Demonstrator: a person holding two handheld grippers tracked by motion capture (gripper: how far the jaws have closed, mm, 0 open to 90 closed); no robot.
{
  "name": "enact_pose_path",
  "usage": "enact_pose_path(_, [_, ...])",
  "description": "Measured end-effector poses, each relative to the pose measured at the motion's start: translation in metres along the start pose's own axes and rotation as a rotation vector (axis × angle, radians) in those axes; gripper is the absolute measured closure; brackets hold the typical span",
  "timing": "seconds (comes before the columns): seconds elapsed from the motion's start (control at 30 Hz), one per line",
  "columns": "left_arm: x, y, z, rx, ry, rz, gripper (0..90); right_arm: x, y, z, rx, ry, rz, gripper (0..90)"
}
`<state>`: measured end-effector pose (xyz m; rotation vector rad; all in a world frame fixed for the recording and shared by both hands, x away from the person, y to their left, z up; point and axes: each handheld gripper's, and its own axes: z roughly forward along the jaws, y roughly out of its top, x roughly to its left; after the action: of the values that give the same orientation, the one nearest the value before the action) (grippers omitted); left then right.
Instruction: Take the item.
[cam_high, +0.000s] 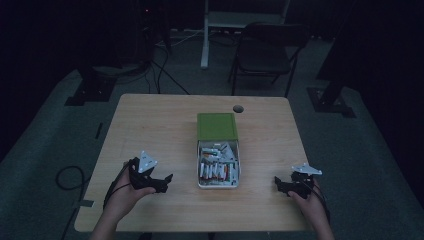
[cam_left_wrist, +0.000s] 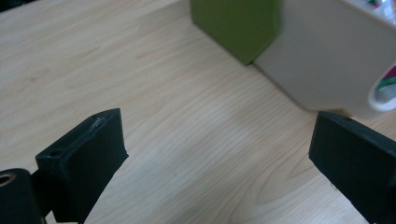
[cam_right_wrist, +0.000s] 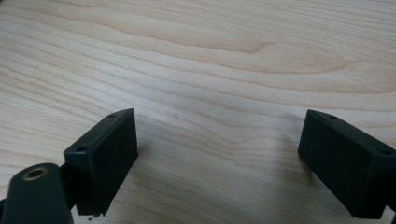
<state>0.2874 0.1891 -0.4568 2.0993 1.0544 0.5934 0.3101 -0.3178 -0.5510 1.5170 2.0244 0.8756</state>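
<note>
A white open box (cam_high: 218, 186) with several batteries (cam_high: 217, 171) in it lies at the middle of the wooden table (cam_high: 150, 130). Its green lid (cam_high: 217, 126) covers the far end. My left gripper (cam_high: 164, 181) rests on the table left of the box, open, with nothing between its fingers. In the left gripper view the box's white wall (cam_left_wrist: 327, 60) and the green lid (cam_left_wrist: 238, 25) stand just ahead to the right. My right gripper (cam_high: 280, 185) rests right of the box, open and empty, over bare wood (cam_right_wrist: 210, 70).
A round cable hole (cam_high: 238, 108) sits near the table's far edge. A dark folding chair (cam_high: 265, 50) and a white stand (cam_high: 205, 30) are on the floor beyond. Cables (cam_high: 70, 177) lie on the floor at the left.
</note>
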Motion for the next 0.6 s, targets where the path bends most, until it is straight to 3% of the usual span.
enact_pose_path(0.43, [-0.024,0.026,-0.010,-0.071,-0.029,0.075,4.3,0.000,0.000,0.000,0.000,0.000,0.000,11.3])
enact_pose_path(0.6, [-0.034,0.034,-0.011,-0.087,-0.077,0.093,4.4,0.000,0.000,0.000,0.000,0.000,0.000,11.3])
